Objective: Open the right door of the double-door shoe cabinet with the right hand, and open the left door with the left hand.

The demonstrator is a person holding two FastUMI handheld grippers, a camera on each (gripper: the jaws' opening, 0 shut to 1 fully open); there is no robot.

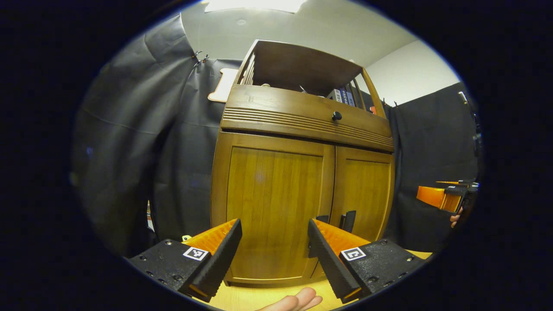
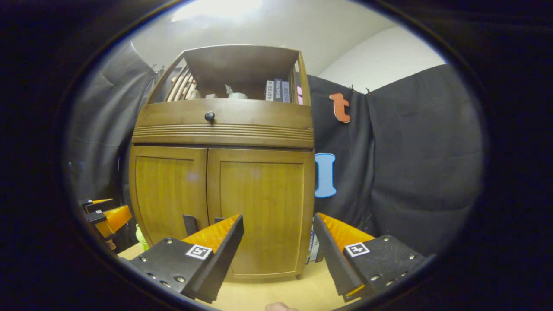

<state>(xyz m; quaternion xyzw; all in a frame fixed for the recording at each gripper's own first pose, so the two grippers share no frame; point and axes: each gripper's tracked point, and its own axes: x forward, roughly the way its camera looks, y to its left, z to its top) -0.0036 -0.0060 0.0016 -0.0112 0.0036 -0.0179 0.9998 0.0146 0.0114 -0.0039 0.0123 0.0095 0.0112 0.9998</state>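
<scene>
The shoe cabinet (image 1: 302,181) stands in front of you on the light wooden floor (image 2: 302,293), backed by the black cloth wall (image 2: 410,164). It is the biggest thing in both views: a brown wooden piece with an open shelf on top, a ribbed drawer front (image 1: 306,119) under that, and the two doors below.

Both doors are closed. In the left gripper view the left door (image 1: 272,207) sits straight ahead of you and the right door (image 1: 365,194) lies past it. In the right gripper view the right door (image 2: 259,211) is dead ahead. Dark handles (image 1: 348,220) stand just beside the centre seam, low on the doors.

Your left gripper (image 1: 274,242) is spread wide, holding nothing, its orange-and-black fingers framing the left door without touching it. Your right gripper (image 2: 278,242) is likewise spread and empty, aimed at the right door and apart from it. From the left gripper view the right gripper (image 1: 445,196) shows off to the side, near the cloth.

Smaller things: some books (image 2: 277,90) stand upright on the top shelf, and a round black knob (image 2: 209,115) sits in the middle of the drawer front. A fingertip (image 1: 298,300) shows at the bottom edge of the left gripper view.
</scene>
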